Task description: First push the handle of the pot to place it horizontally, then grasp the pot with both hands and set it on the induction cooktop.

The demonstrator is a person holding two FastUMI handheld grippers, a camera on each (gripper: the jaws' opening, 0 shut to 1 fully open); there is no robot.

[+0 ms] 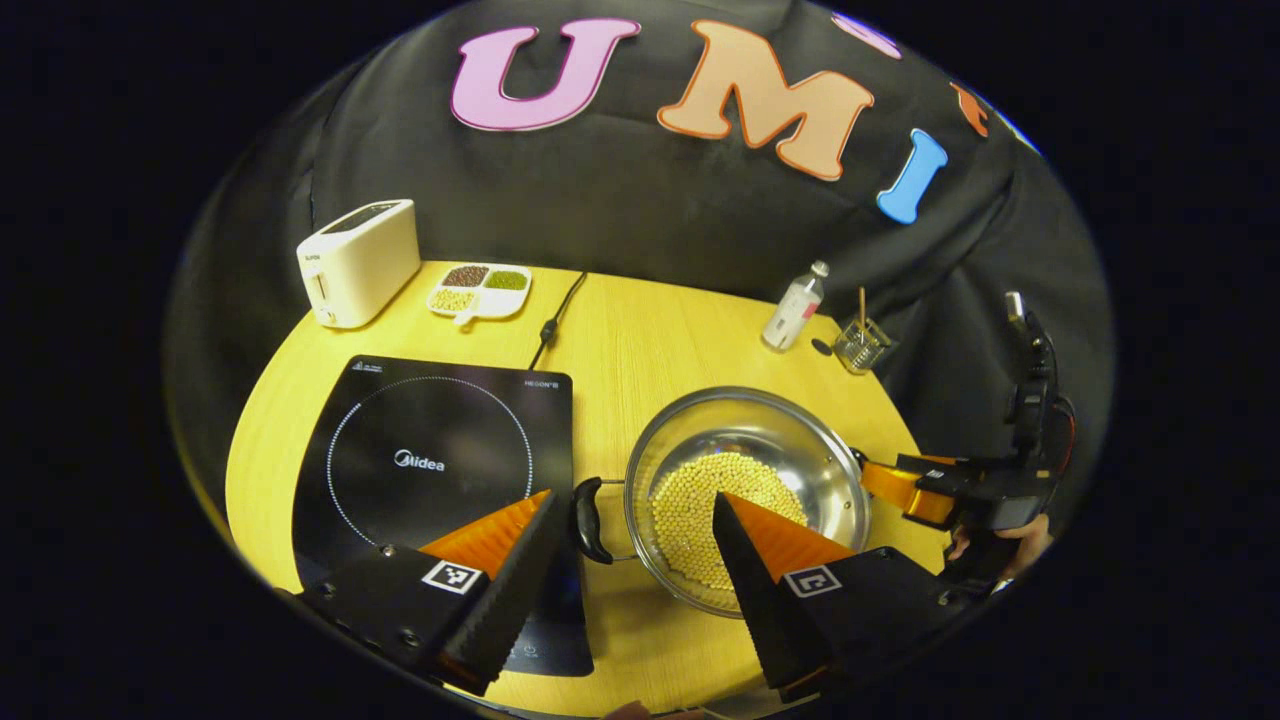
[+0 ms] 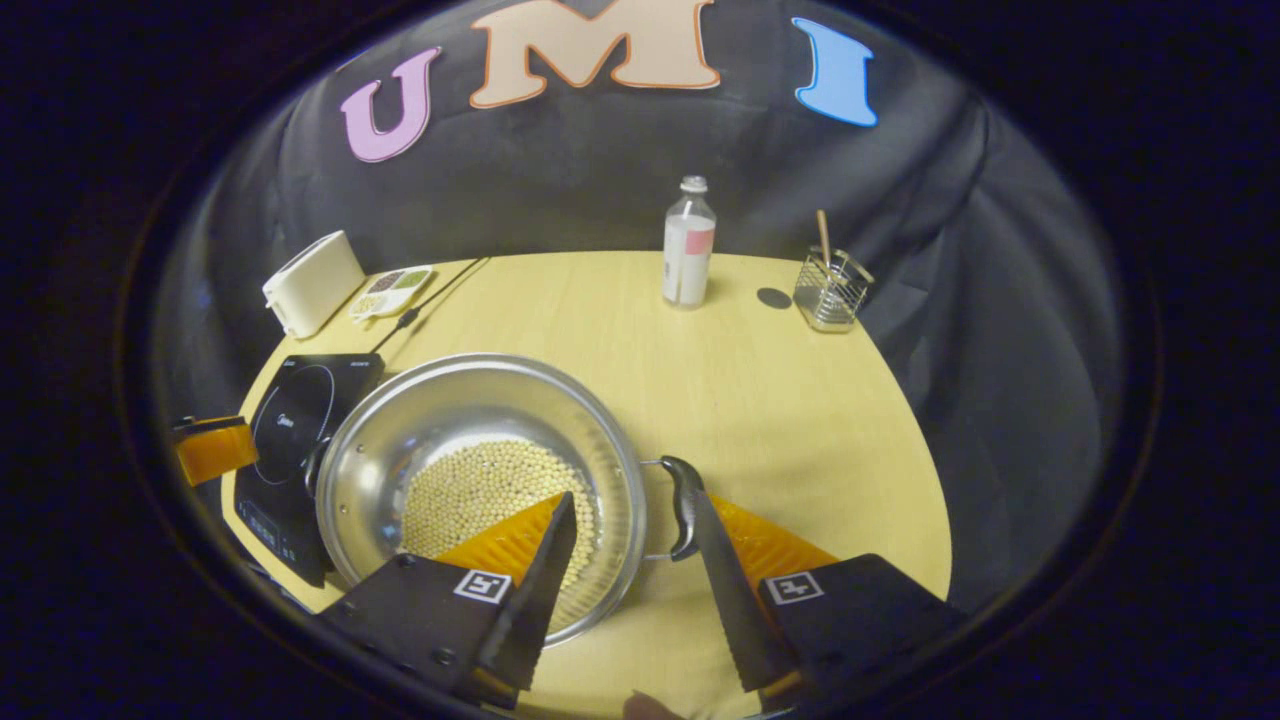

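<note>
Stainless steel, round and shallow, the one pot [image 1: 745,490] sits on the yellow wooden table [image 1: 640,340] just right of the single black glass induction cooktop [image 1: 435,470], which reads "Midea". Pale round beans cover its bottom, and it has two black loop handles [image 1: 590,520]. The left gripper [image 1: 635,555] has its jaws wide apart astride the left handle and rim, touching neither. The right gripper [image 2: 632,560] is likewise spread around the right handle. Behind stand one white toaster [image 1: 358,262], one divided dish of grains [image 1: 480,290], one clear bottle [image 1: 796,308] and one wire holder [image 1: 862,343].
</note>
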